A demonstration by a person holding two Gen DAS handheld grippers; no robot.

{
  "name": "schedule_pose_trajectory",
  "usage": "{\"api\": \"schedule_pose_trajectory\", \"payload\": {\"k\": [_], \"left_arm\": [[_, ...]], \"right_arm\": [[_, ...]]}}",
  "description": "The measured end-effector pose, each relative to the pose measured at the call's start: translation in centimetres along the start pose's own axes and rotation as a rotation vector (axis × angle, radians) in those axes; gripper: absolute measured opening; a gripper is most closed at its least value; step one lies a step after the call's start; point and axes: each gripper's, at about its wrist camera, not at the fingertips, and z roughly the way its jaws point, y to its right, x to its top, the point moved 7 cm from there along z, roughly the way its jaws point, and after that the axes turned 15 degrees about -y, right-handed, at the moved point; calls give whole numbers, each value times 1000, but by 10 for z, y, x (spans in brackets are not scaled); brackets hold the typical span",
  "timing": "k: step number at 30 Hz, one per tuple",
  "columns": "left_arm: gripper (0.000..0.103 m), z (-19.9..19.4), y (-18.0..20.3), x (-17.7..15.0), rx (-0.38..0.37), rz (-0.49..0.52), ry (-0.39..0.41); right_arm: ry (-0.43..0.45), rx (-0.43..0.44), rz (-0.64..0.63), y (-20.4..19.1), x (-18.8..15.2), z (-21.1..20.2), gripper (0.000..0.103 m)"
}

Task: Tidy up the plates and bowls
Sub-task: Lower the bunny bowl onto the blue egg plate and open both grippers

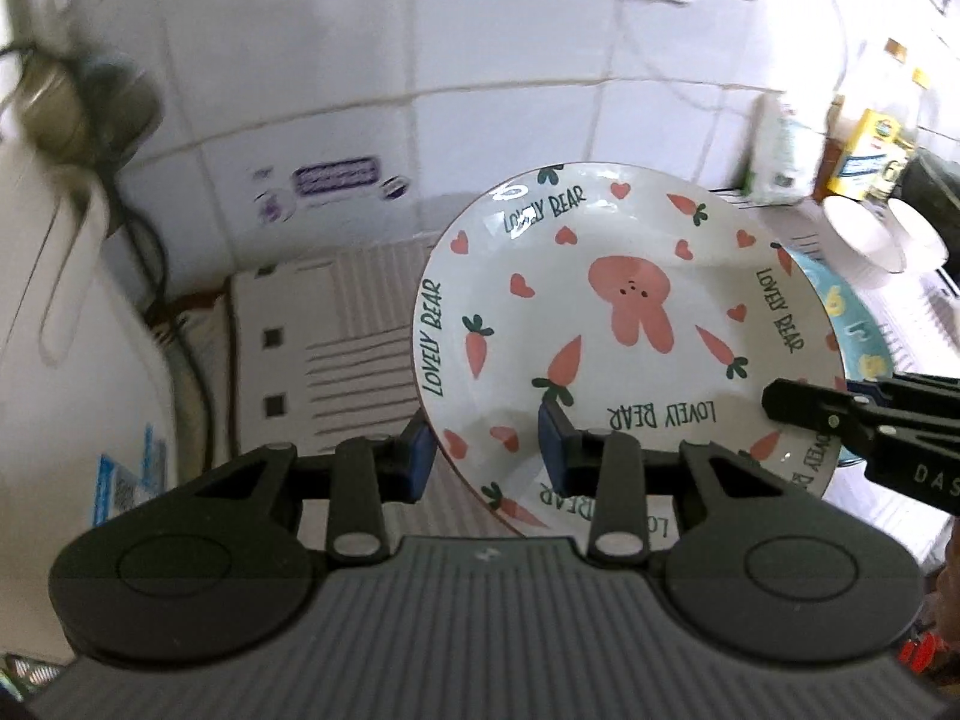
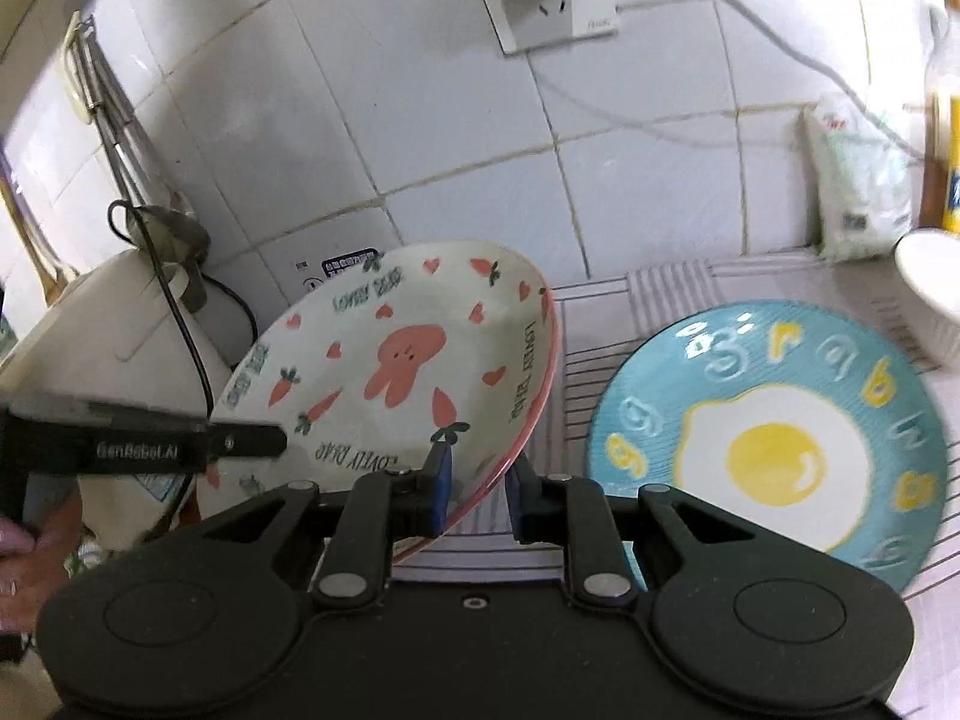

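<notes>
the rabbit plate (image 1: 624, 324) fills the centre and right of the left wrist view, tilted up off the striped mat (image 1: 354, 348), its near rim passing between the blue pads of the left gripper (image 1: 487, 450): one pad sits behind the rim at lower centre-left, the other presses on the plate's face at lower centre, so the jaws are closed on the rim. in the right wrist view the same rabbit plate (image 2: 390, 372) sits centre-left, strongly tilted, and its pink lower edge runs down between the pads of the right gripper (image 2: 477, 495) at lower centre; the left pad touches the inner face, the right pad stands just beside the outer edge, jaws narrowed to a clamp on the rim. both grippers hold the one plate, at different points on its rim. the other tool shows as a black arm at the right edge of the left view and at the left edge of the right view. plate is white, glossy, with a pink rabbit in the middle, scattered pink hearts and carrots with green tops, and "lovely bear" lettered around the rim. a second plate with the same print lies under it at lower centre of the left view. a blue egg plate (image 2: 774, 438) lies flat on the mat at right centre, just beside the held plate. a white bowl (image 2: 930, 294) stands at the right edge.
</notes>
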Motion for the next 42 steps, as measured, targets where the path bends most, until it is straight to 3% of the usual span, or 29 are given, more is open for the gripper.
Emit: {"api": "schedule_pose_trajectory", "payload": {"k": [10, 19, 28, 34, 38, 42], "left_arm": [[35, 6, 74, 16, -86, 126, -8], [35, 37, 119, 27, -135, 210, -91], [35, 63, 137, 34, -179, 198, -204], [35, 73, 141, 34, -178, 190, -254], [35, 81, 138, 37, -163, 132, -312], [35, 84, 140, 38, -147, 131, -321]], "right_arm": [[70, -49, 73, 13, 3, -6, 24], [82, -99, 220, 44, -9, 19, 24], [78, -122, 306, 54, -17, 36, 25], [67, -156, 315, 59, -20, 38, 25], [53, -173, 310, 59, -19, 41, 25], [37, -192, 303, 57, -19, 45, 26]]}}
